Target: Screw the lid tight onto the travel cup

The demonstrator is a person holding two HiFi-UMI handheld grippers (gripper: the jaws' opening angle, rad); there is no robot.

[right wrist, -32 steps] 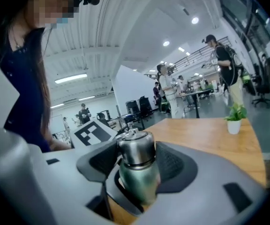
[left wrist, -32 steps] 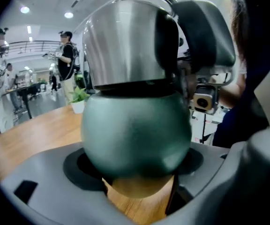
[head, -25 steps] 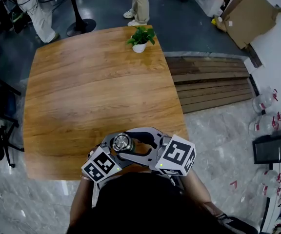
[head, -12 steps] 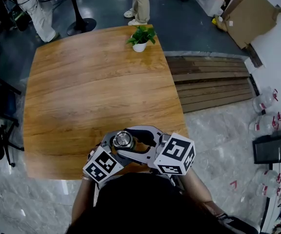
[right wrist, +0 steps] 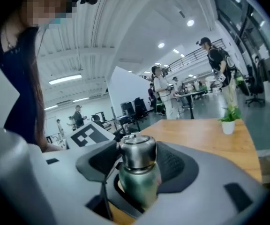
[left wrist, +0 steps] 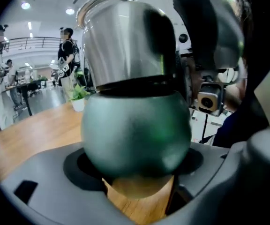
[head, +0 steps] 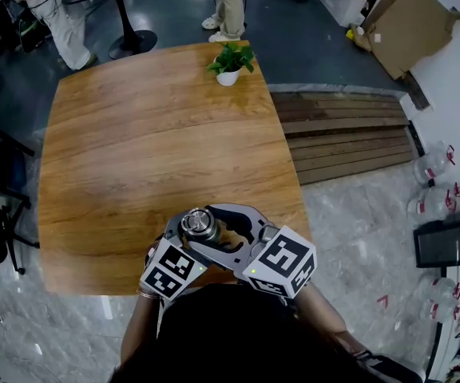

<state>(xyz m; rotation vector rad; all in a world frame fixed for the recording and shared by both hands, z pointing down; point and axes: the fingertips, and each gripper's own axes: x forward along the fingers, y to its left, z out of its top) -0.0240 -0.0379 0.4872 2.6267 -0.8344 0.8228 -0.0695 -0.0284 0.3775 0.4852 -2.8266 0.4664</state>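
Observation:
The travel cup has a green body and a steel lid. It is held just above the near edge of the wooden table. My left gripper is shut on the cup's green body, which fills the hollow of its pads in the left gripper view. My right gripper comes in from the right, and its two dark pads press on either side of the lid. In the right gripper view the lid sits on top of the cup between the right gripper's pads. The cup leans a little.
A small potted plant stands at the table's far edge. Beyond it are a person's legs and a round table base. Wooden steps lie to the right of the table, with cardboard behind them.
Both grippers have turned a little, with the cup held between them. The cup's top has shifted slightly away from me. Neither grip has changed.

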